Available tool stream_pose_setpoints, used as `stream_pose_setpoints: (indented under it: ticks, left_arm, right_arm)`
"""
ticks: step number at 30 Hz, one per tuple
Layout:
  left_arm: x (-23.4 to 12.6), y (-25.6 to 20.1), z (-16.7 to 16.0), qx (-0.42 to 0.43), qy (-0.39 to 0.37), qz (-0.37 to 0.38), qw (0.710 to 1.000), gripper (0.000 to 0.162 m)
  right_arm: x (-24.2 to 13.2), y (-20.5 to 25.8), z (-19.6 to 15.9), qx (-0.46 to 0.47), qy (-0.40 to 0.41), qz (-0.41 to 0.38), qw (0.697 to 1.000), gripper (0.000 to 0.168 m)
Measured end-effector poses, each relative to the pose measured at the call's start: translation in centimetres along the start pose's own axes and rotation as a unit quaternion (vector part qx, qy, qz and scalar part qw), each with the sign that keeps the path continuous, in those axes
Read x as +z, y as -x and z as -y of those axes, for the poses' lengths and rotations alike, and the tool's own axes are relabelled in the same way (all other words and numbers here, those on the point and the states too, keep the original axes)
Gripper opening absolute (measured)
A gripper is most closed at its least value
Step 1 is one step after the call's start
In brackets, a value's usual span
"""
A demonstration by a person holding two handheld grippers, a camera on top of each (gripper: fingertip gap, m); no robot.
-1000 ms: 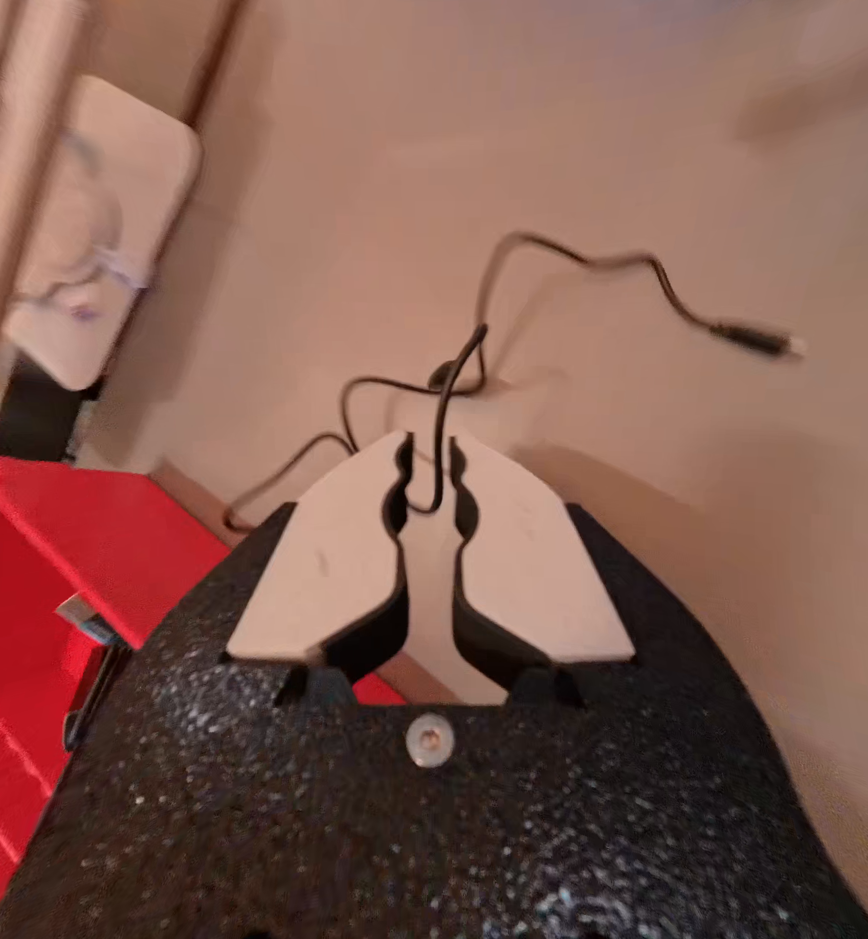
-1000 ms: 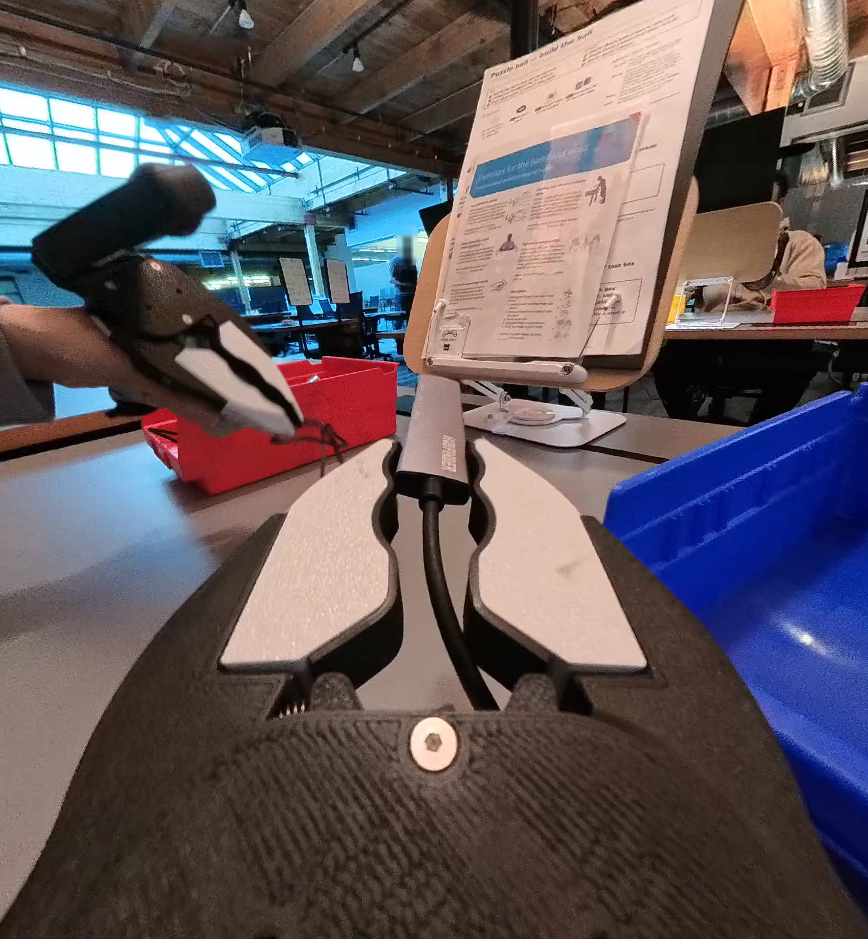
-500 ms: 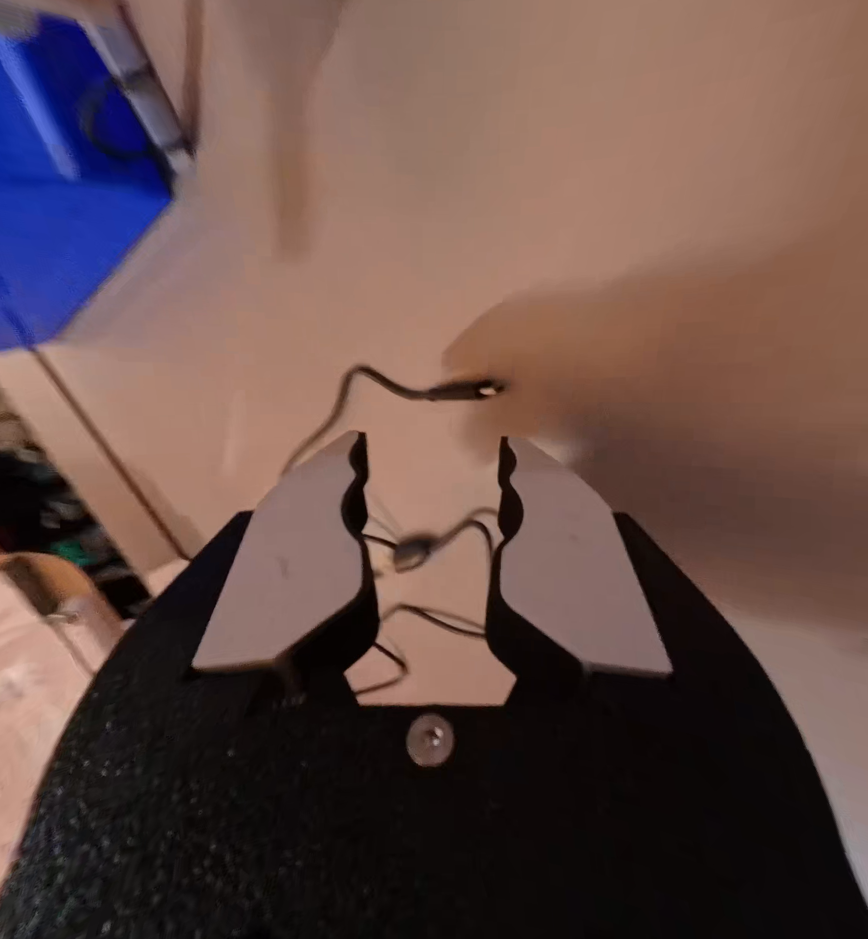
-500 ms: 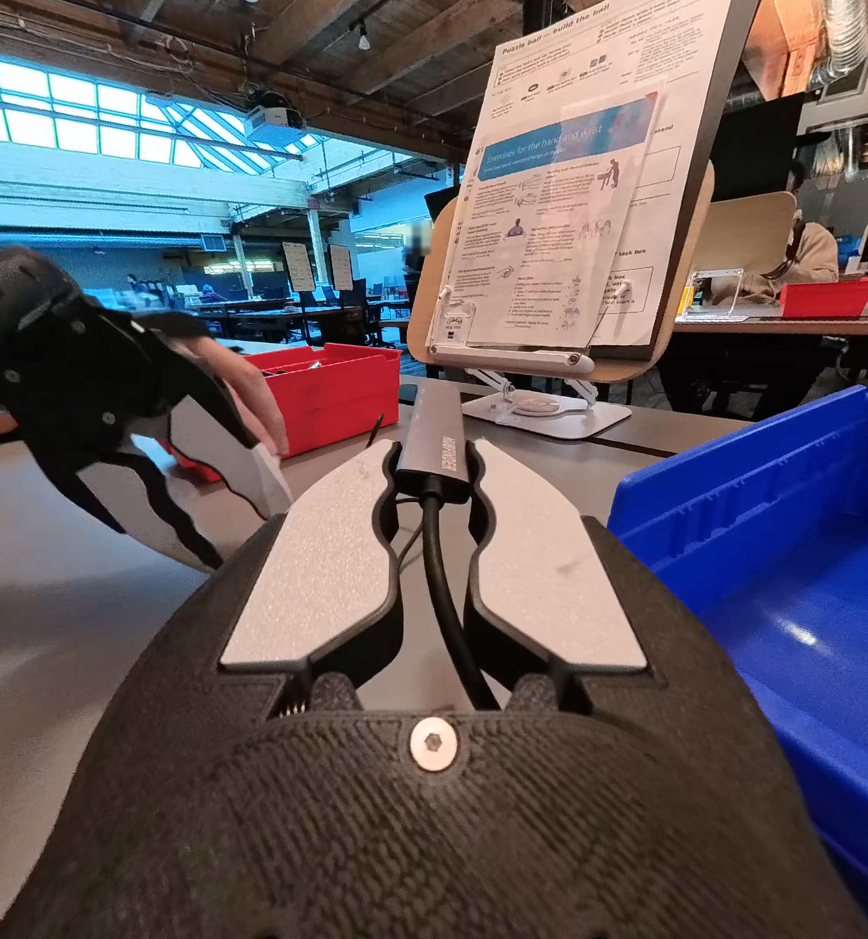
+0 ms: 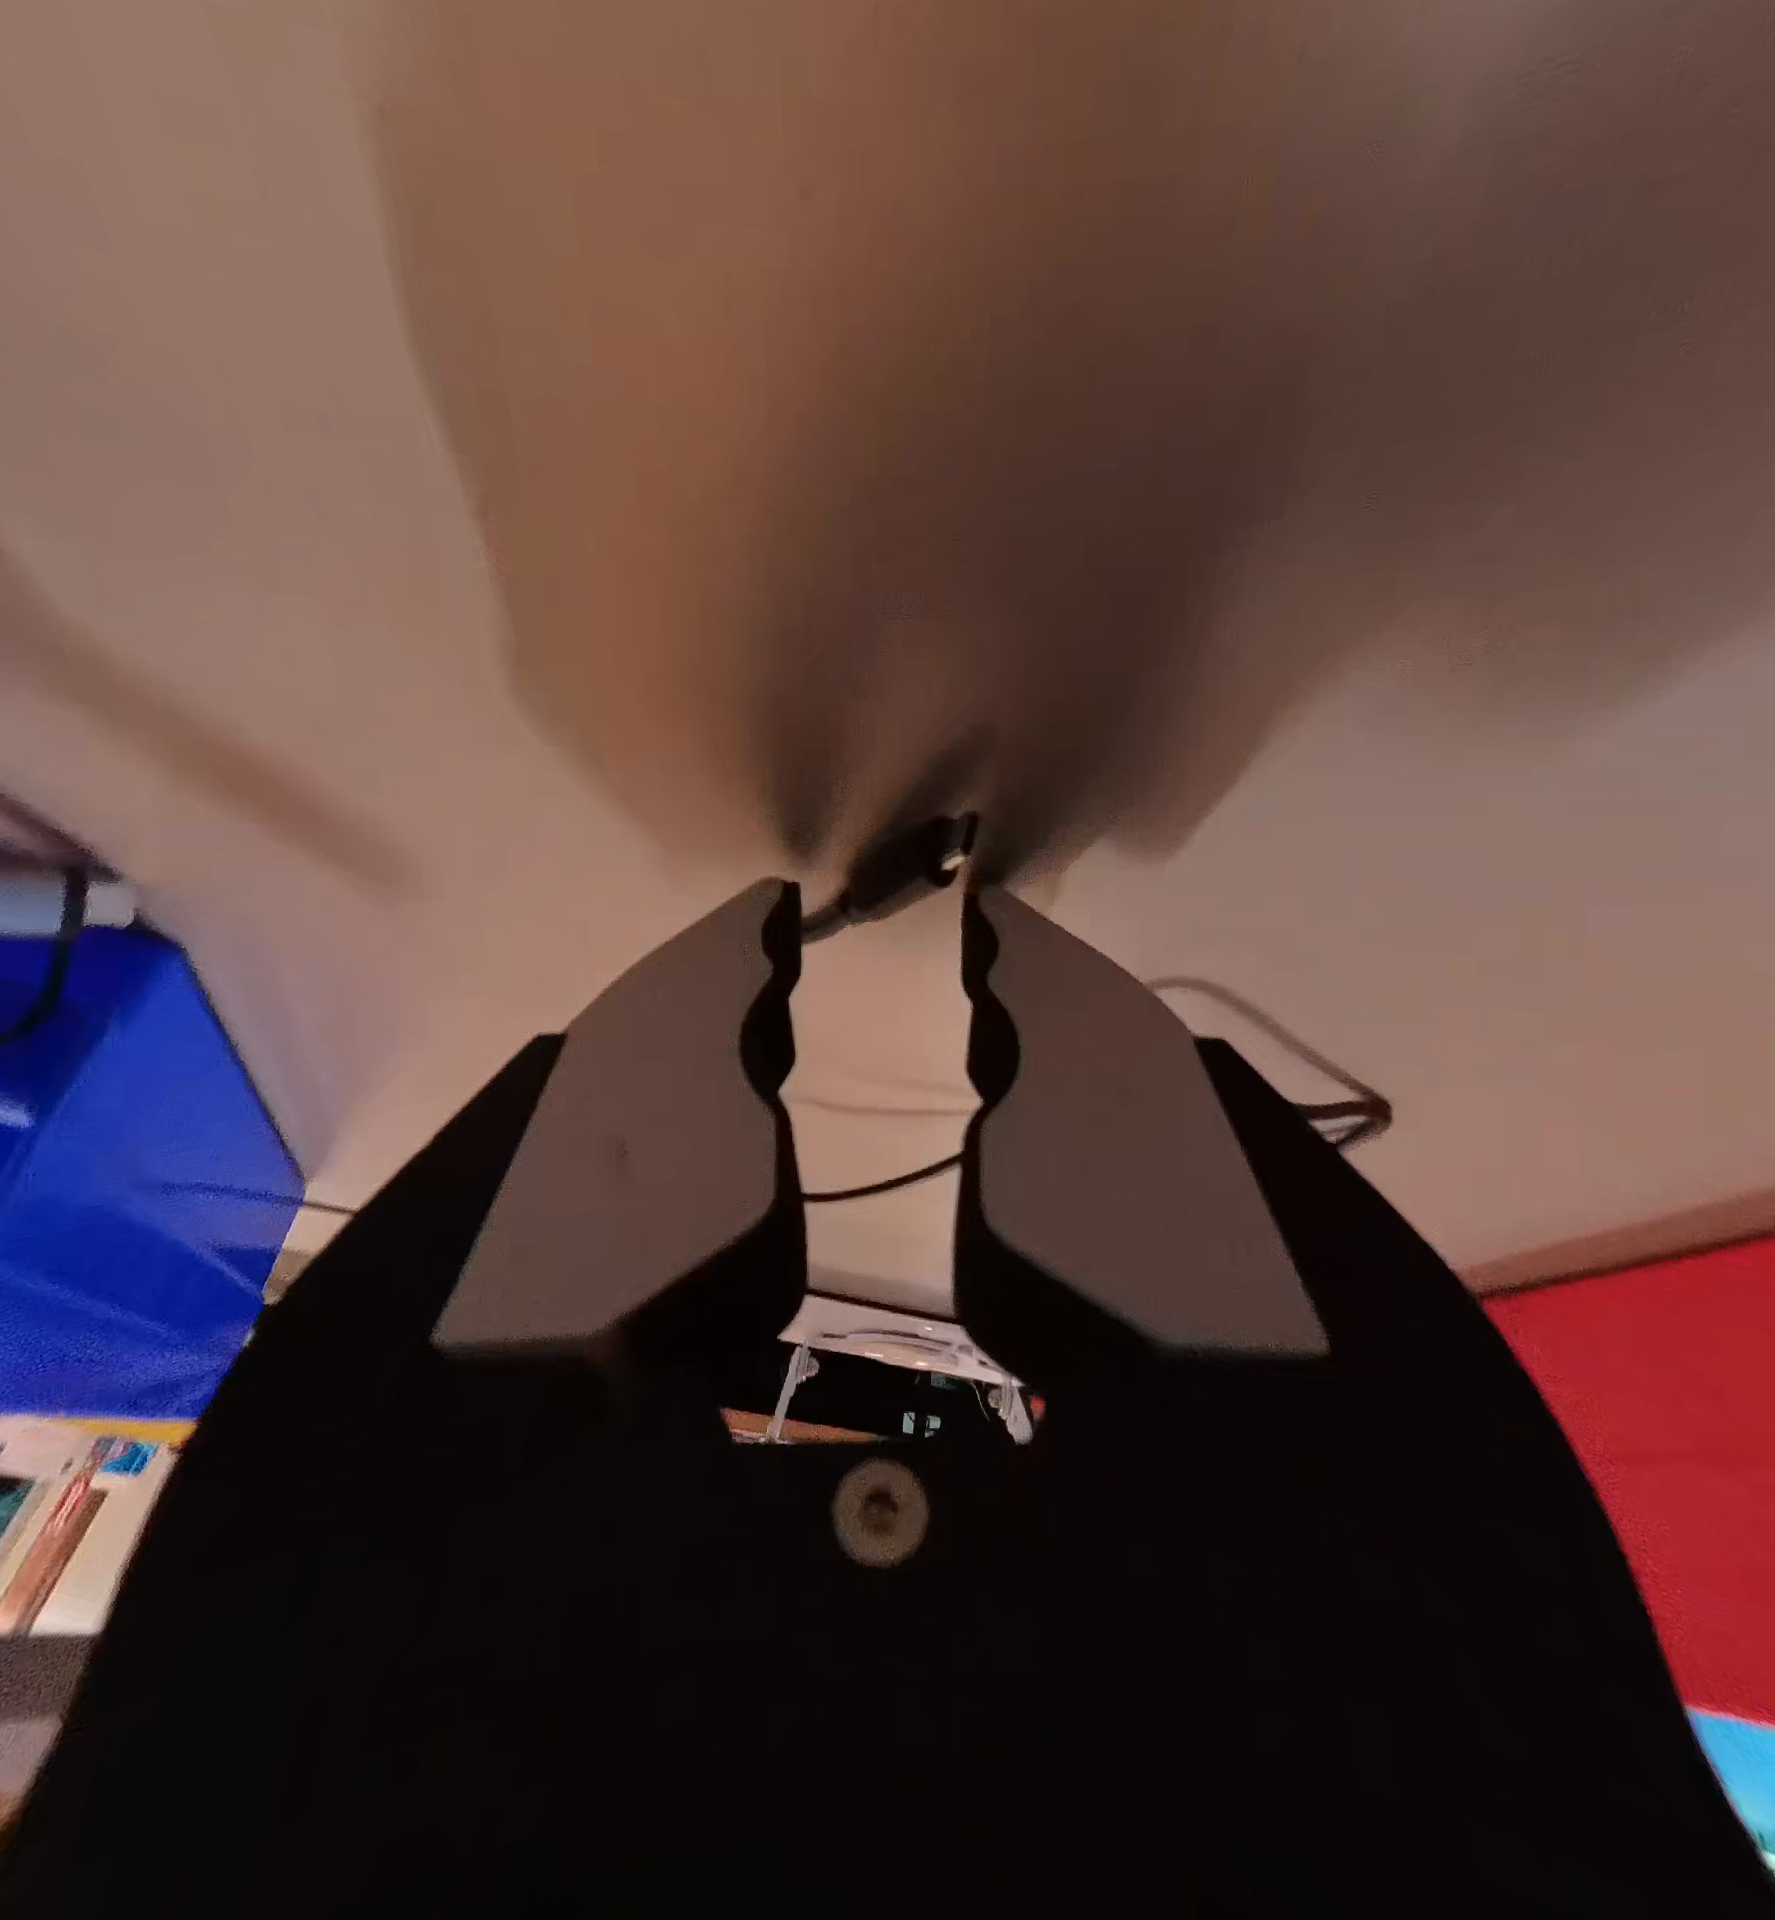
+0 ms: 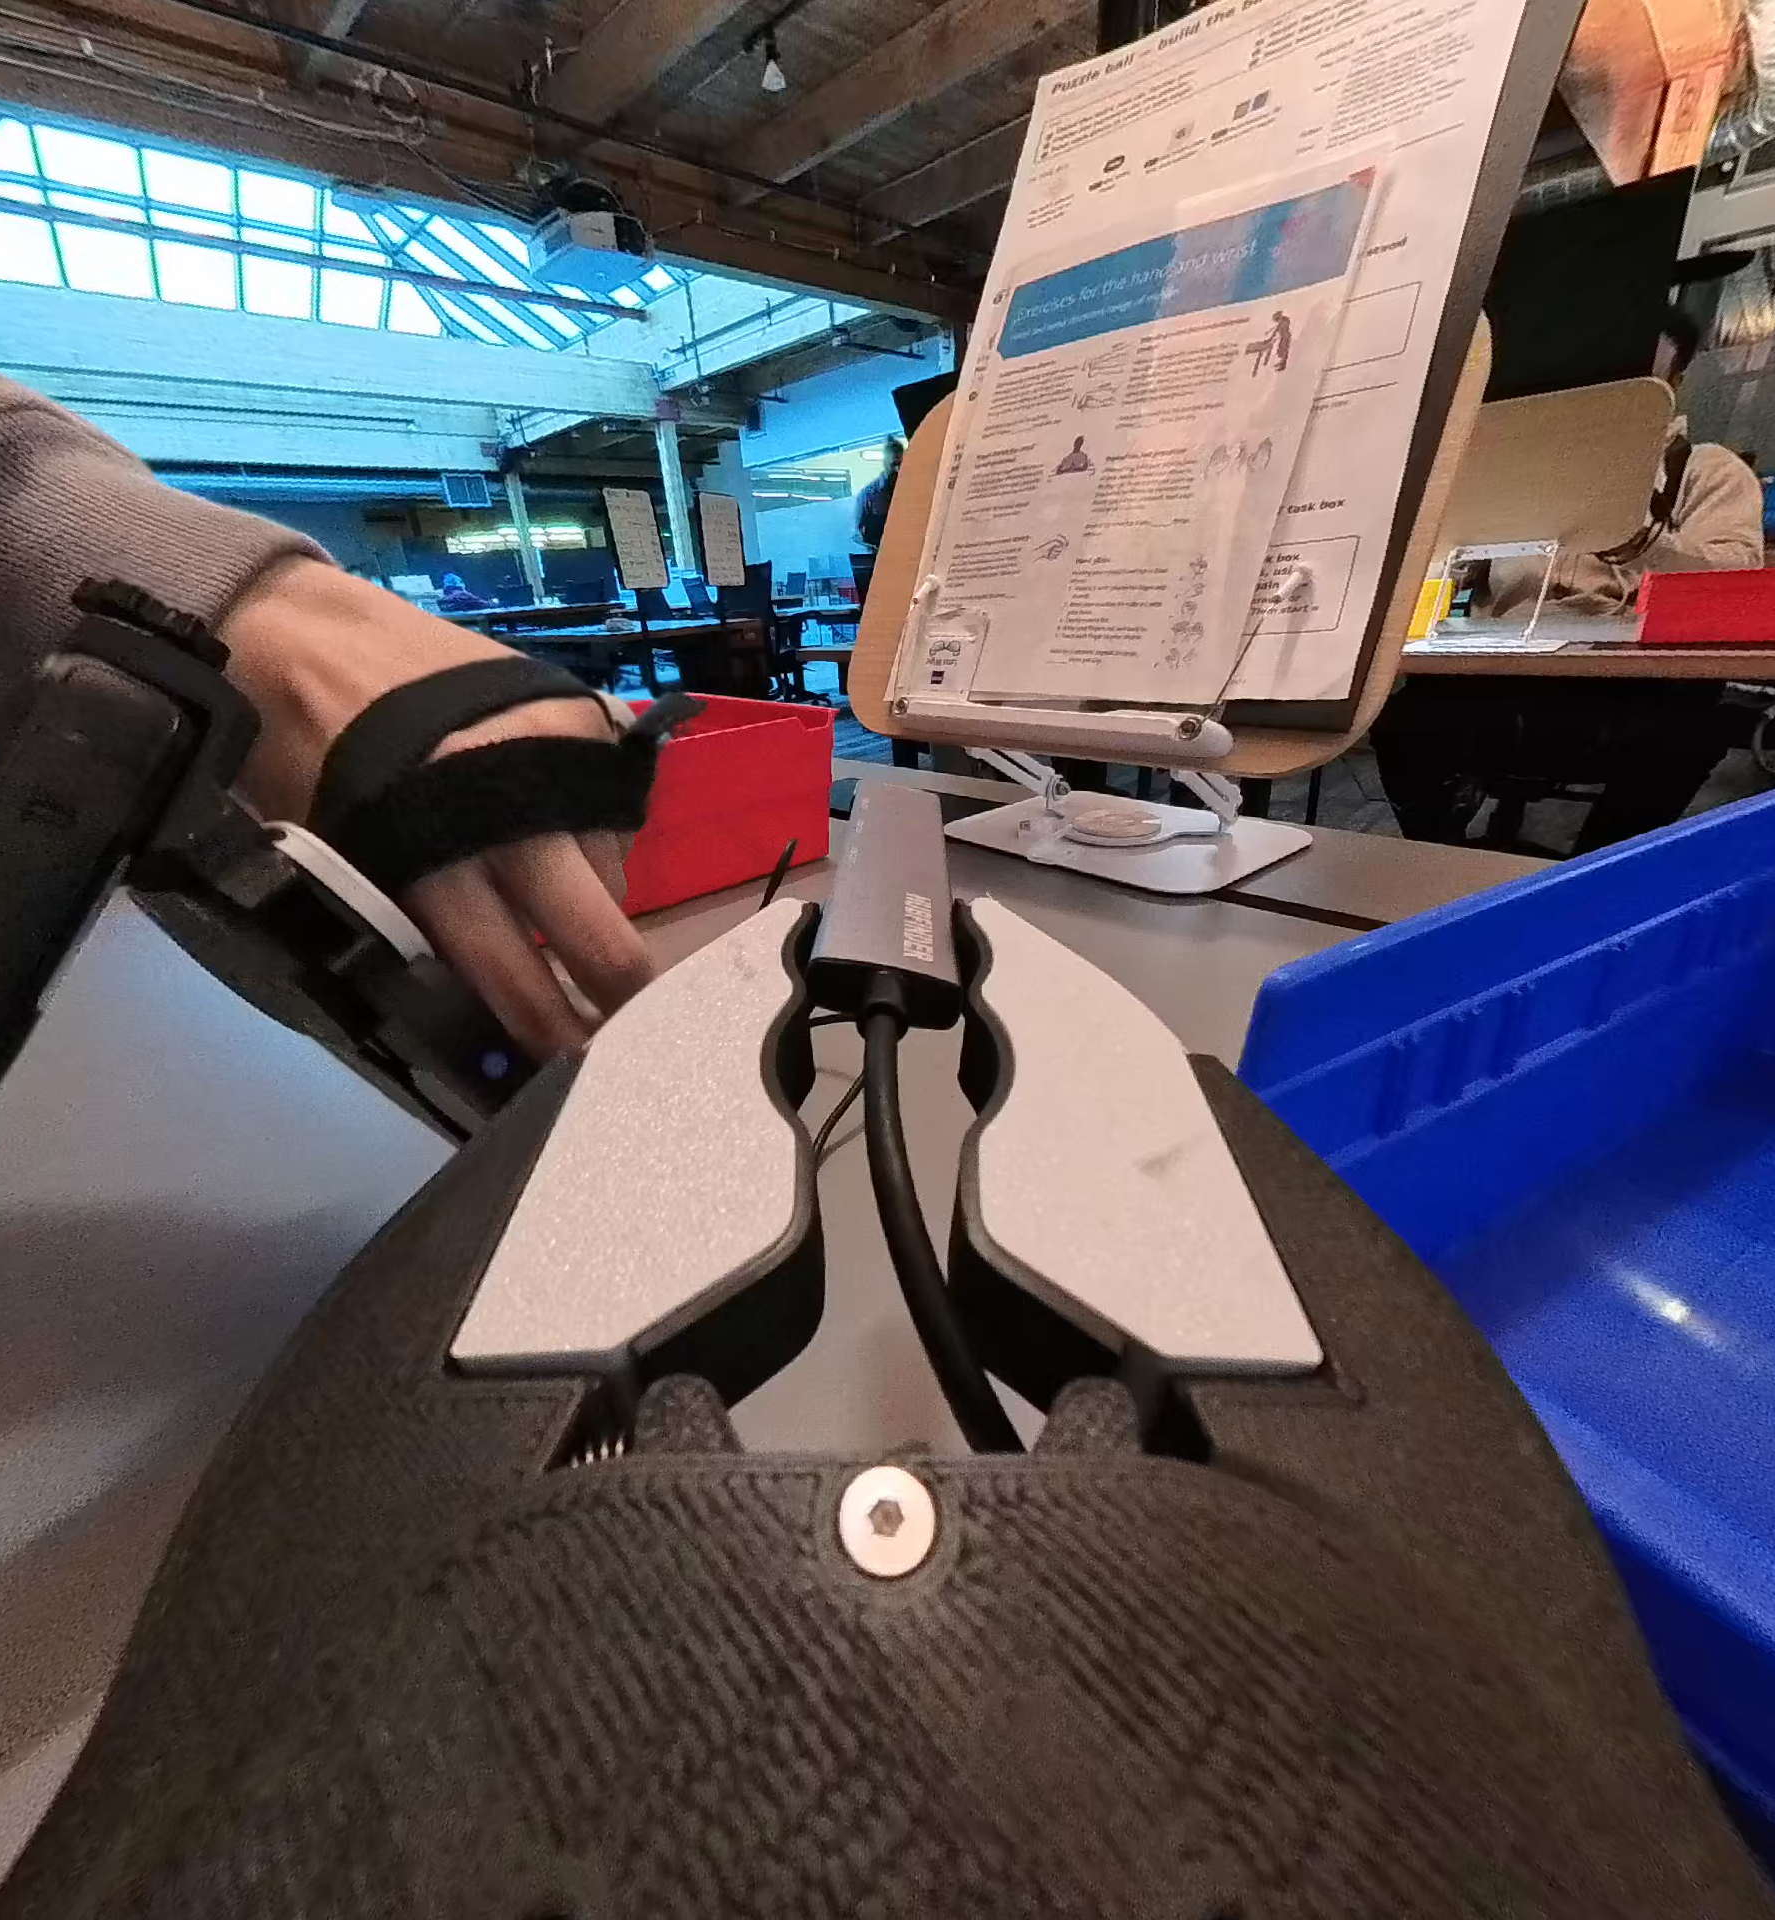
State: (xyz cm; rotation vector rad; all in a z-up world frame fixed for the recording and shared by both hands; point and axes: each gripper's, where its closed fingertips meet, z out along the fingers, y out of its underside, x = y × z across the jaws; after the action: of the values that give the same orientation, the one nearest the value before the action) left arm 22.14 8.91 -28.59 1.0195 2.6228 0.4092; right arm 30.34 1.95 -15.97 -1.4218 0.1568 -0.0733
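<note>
My right gripper is shut on a dark grey slim hub whose thick black cable runs back between the fingers. My left gripper is open, pointing down close to the table, with the plug of a thin black cable lying just beyond its fingertips. The thin cable loops on the table behind and under the fingers. In the right wrist view the left gripper's body and the hand holding it show at left, low over the table.
A blue bin stands right of the right gripper and also shows in the left wrist view. A red bin sits behind; it appears in the left wrist view. A document stand with papers is at the back.
My left gripper let go of the thin cable, opened, swung round and dropped close to the table by the cable's plug. My right gripper kept still, holding the hub.
</note>
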Motion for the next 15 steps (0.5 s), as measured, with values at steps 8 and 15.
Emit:
stream_pose_setpoints:
  ticks: [8, 15]
  left_arm:
    - [0.3, -1.1, -0.1, -0.214, -0.047, -0.135, 0.966, 0.007]
    - [-3.3, 1.3, 1.1, -0.686, -0.329, -0.202, 0.617, 0.006]
  right_arm:
    - [-0.3, -0.6, 0.1, 0.011, -0.005, -0.005, 1.000, 0.024]
    - [-0.6, -1.0, 0.4, 0.015, -0.012, -0.011, 1.000, 0.024]
